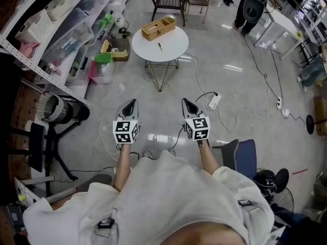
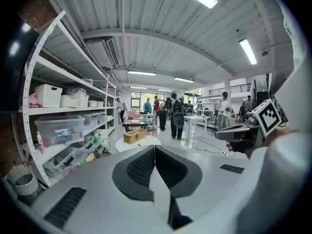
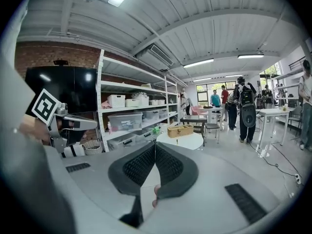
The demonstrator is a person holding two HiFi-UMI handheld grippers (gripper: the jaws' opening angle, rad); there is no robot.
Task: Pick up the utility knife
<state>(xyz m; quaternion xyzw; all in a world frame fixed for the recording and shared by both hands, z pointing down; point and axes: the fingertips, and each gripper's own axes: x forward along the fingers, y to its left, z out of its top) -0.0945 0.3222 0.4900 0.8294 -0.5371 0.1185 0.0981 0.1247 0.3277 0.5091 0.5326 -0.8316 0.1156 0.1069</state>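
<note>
The utility knife is a small dark item lying on a round white table, far ahead of me on the floor. In the right gripper view the utility knife shows as a thin speck on the table. My left gripper and right gripper are held side by side in front of my body, well short of the table. Both point slightly downward. Each has its jaws pressed together with nothing between them: the left gripper and the right gripper.
A wooden box stands on the table's far edge. Long shelves with plastic bins line the left side. Cables and a power strip lie on the floor to the right. A blue chair is beside me. People stand far back.
</note>
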